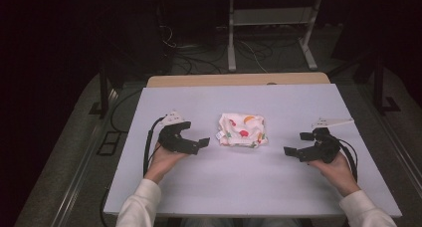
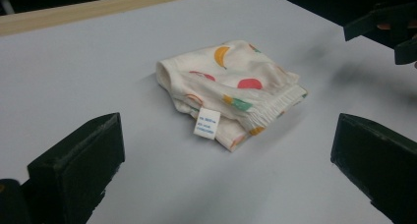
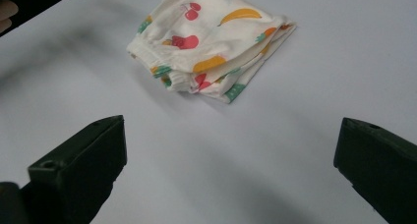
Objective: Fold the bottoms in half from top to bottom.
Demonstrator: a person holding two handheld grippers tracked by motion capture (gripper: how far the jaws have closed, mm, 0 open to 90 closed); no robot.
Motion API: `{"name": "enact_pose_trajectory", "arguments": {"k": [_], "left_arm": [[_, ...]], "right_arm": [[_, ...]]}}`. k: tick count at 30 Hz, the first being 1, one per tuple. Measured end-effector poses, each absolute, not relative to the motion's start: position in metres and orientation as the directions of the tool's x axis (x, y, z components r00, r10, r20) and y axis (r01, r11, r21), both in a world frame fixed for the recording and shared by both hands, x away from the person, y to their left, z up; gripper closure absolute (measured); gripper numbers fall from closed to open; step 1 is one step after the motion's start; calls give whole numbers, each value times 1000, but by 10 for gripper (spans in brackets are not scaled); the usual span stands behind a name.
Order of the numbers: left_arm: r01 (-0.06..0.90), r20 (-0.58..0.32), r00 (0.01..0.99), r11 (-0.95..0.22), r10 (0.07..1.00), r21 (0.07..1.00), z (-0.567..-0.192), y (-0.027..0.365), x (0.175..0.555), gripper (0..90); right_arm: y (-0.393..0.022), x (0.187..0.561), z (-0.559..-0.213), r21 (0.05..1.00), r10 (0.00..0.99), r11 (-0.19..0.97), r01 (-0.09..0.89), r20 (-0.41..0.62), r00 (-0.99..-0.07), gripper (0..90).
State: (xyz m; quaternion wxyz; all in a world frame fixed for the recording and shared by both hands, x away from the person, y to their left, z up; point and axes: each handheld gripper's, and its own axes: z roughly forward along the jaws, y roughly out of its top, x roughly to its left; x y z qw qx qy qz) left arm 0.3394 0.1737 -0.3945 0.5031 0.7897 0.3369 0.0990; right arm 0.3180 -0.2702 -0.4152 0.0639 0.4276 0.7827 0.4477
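Closest in, 2 sleeved forearms, each hand steadying tongs. Left gripper (image 1: 194,139) at 9 o'clock and right gripper (image 1: 297,144) at 3 o'clock flank the folded fruit-print garment (image 1: 243,130) mid-table (image 1: 249,187), both spread wide, holding nothing. Neatly folded and untouched, I'd say.

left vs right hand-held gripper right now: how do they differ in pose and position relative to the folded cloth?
The left hand-held gripper sits closer to the folded cloth, on the side with the white label; the right hand-held gripper sits farther off, across a wider strip of table. The left points right toward the cloth, the right points left. Both are open, hold nothing and stay clear of the cloth.
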Motion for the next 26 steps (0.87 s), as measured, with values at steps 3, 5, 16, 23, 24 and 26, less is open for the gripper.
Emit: {"name": "enact_pose_trajectory", "arguments": {"k": [3,5,16,23,24,26], "left_arm": [[426,-184,756,-259,628,867,-397,174,330,0],[421,-177,759,-266,626,867,-399,175,325,0],[390,-152,757,-253,635,885,-409,186,297,0],[369,-139,763,-249,632,895,-415,191,283,0],[367,-133,762,-253,634,895,-416,191,281,0],[365,-129,767,-263,629,893,-420,192,279,0]], "right_arm": [[-273,310,-416,759,726,232,608,281,-628,0],[-274,305,-417,761,727,233,606,278,-628,0],[-274,283,-418,770,719,256,585,253,-648,0],[-275,268,-423,766,714,283,578,234,-660,0],[-275,266,-424,764,714,284,579,235,-660,0],[-277,264,-426,761,718,286,582,232,-656,0]]}}
